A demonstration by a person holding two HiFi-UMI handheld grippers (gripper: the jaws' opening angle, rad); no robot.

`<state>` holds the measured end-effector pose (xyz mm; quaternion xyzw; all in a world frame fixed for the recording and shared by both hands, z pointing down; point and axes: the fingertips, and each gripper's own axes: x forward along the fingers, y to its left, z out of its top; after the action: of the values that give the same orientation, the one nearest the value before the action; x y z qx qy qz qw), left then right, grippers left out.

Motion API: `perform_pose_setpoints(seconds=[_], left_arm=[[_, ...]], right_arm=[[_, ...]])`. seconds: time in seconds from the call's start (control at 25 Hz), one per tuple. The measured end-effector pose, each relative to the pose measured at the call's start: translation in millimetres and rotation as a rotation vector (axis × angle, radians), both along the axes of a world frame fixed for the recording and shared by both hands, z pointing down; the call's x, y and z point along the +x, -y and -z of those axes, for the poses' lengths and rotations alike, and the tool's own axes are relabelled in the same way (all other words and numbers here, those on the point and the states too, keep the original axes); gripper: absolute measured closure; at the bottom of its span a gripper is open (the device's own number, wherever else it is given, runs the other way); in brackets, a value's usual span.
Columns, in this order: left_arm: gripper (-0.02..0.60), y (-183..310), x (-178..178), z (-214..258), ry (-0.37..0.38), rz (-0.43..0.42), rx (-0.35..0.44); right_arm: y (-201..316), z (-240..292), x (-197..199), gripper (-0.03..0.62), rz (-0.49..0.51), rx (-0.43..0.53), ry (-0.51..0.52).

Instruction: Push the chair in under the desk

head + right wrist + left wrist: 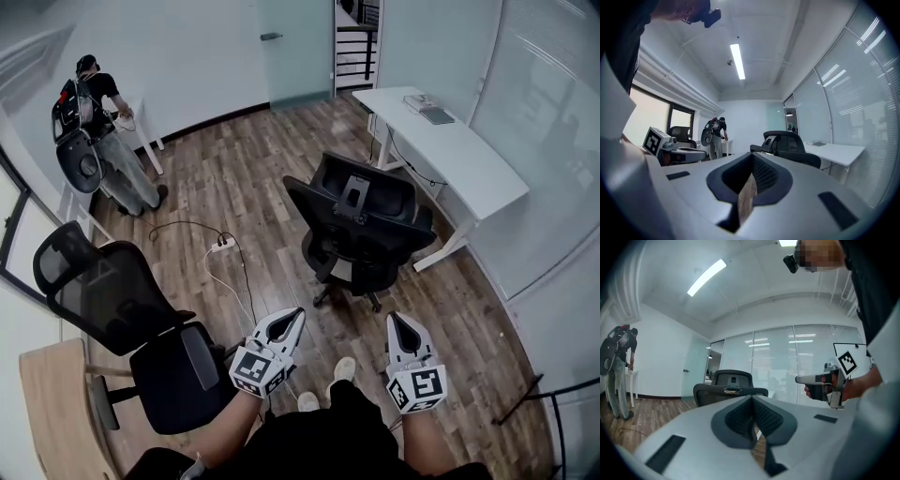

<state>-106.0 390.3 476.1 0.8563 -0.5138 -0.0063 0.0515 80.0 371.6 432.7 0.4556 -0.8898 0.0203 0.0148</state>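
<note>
Left gripper (298, 313), right gripper (393, 318) closed, empty, black chair (361, 225) ahead, near white desk (469, 159)

- The room is viewed steeply downward from head height: the left gripper (298, 315) is framed at 7 o'clock, the right gripper (395, 321) at 5 o'clock, and the desk (469, 159) at 2 o'clock.
- The left gripper view is taken level along its own jaws; the chair (729, 386) is faced at 12 o'clock, well apart, with the right gripper at 3 o'clock.
- The right gripper view is likewise level; the chair is set near 1 o'clock and the left gripper at 9 o'clock.
- The chair and a standing person (108, 141) are shared by all three views.
</note>
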Motion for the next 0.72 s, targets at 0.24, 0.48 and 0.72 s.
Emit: perform_pose_setpoints(seconds=[0.24, 0.48, 0.72], left_arm=[[0.571, 20.1, -5.5, -1.8, -0.004, -0.005, 0.000], [0.571, 50.5, -5.6, -4.8, 0.022, -0.018, -0.007], [0.571, 90.6, -9.3, -6.0, 0.066, -0.019, -0.015]], right_arm=[[18.4, -1.6, -15.9, 0.588, 0.021, -0.005, -0.004], [47.3, -10.8, -18.9, 0.588, 0.028, -0.026, -0.001], [89.1, -6.5, -20.9, 0.588, 0.030, -0.046, 0.029]])
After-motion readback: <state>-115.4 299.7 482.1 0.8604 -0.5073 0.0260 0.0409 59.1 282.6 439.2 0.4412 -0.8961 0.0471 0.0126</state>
